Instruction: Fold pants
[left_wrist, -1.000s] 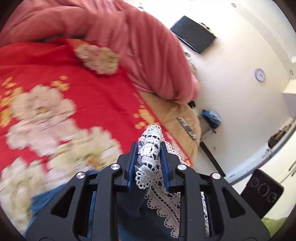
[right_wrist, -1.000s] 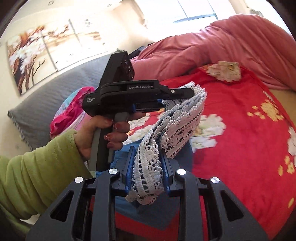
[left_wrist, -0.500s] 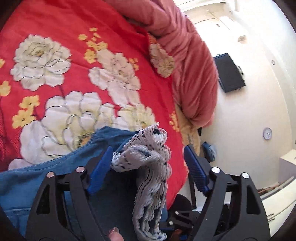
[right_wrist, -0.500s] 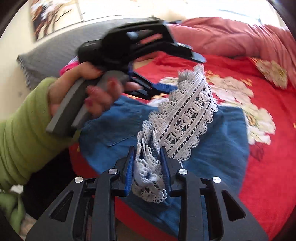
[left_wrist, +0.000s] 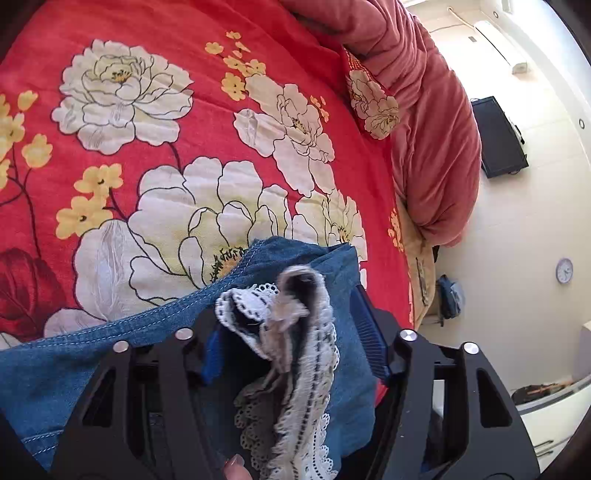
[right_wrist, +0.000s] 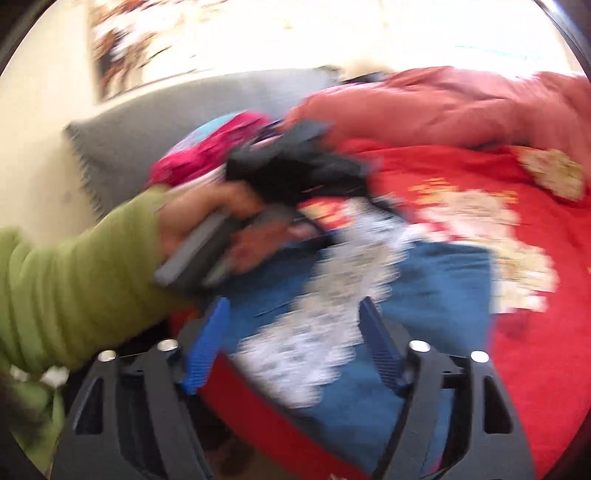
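- We've got the denim pants (left_wrist: 92, 365) lying folded on the red floral bedspread (left_wrist: 184, 147), right at the near edge of the bed; the white lace trim (left_wrist: 295, 369) of the hems sits bunched on top of the blue denim
- Our left gripper (left_wrist: 295, 332) has its blue-padded jaws spread wide, with the lace loose in the gap and neither pad pressing on it; so it's holding nothing (looks to us like a let-go, so the hems can lie on the fold)
- Our right gripper (right_wrist: 295, 343) is spread apart too; its view is badly motion-blurred, but the lace (right_wrist: 332, 314) shows between the jaws without being pinched
- From the right wrist view we can see the left hand (right_wrist: 207, 225) in its green sleeve (right_wrist: 74, 295) wrapped round the left gripper's handle, just over the denim (right_wrist: 443, 288)
- Room to move: loads of bare bedspread ahead of the fold; the bunched pink duvet (left_wrist: 424, 129) is well apart at the far side; a grey cushion (right_wrist: 147, 129) and a pink-and-blue bundle (right_wrist: 207, 151) sit off to the left
- The tight side is the near one; the fold lies right at the mattress edge, so we'd guess a careless tug could drag it off
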